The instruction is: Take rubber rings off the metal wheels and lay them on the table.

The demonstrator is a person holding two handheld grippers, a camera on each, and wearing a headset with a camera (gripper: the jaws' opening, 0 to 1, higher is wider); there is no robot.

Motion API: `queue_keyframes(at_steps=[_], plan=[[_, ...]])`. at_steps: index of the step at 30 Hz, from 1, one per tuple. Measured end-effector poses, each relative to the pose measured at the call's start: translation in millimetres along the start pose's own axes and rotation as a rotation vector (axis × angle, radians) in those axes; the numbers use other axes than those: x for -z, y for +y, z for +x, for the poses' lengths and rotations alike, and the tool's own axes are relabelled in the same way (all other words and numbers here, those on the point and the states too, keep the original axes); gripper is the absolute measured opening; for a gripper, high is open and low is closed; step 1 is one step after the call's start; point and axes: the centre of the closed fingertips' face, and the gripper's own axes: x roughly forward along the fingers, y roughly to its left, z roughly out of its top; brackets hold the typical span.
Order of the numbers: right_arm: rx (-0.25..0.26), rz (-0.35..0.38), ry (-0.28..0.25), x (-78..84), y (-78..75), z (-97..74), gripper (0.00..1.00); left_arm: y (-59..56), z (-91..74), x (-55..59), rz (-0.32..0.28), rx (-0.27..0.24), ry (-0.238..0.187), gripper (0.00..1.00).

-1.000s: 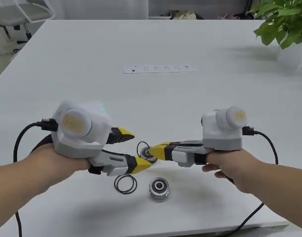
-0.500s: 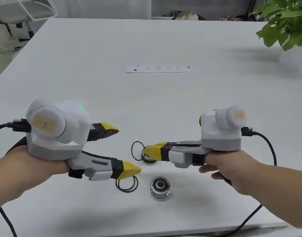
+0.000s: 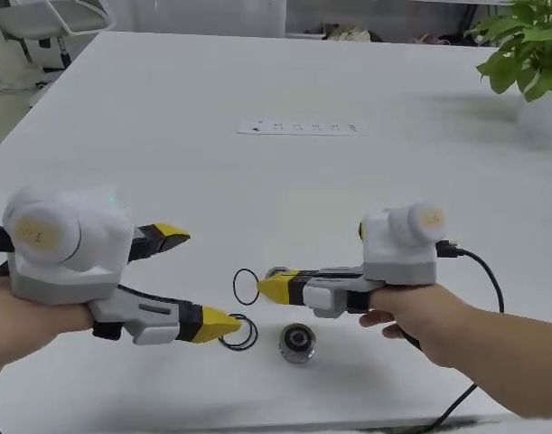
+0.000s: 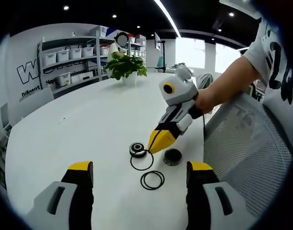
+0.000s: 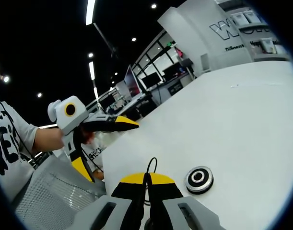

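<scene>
My right gripper is shut on a thin black rubber ring, which hangs off its yellow tips just above the table; the ring rises from between the shut jaws. A bare metal wheel lies just behind those tips, and it is the wheel beside the jaws. A second wheel lies nearer the front edge. Two loose rings lie overlapped on the table. My left gripper is wide open and empty, left of the rings, with its lower jaw beside them. The held ring and both wheels lie ahead of the left gripper.
A white power strip lies flat at the table's middle. A potted plant stands at the far right corner. An office chair is beyond the far left edge. Cables trail from both grippers.
My left gripper has drawn back to the left, away from the wheel, still open. The right gripper stays shut on the ring, which now hangs free of the wheel.
</scene>
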Motion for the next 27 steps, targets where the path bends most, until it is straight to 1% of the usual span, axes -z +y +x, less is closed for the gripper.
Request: queue_keyframes(at_steps=[4, 9, 14, 19, 27], plan=[[-0.014, 0.008, 0.028, 6.9, 5.0, 6.1, 0.00, 2.8, -6.2, 2.8, -0.002, -0.012, 0.000, 0.79], [-0.019, 0.019, 0.053, 14.4, 6.2, 11.2, 0.00, 4.4, -9.7, 4.7, -0.007, -0.020, -0.001, 0.80], [-0.016, 0.023, 0.081, 22.1, 6.1, 12.9, 0.00, 3.4, -10.8, 7.5, -0.010, -0.020, 0.003, 0.80], [0.001, 0.023, 0.099, 26.9, 1.3, 10.6, 0.00, 3.0, -11.0, 10.4, -0.015, -0.019, 0.010, 0.79], [0.053, 0.027, 0.110, 29.6, -11.8, 4.3, 0.00, 3.4, -11.1, 13.4, -0.020, -0.019, 0.021, 0.79]])
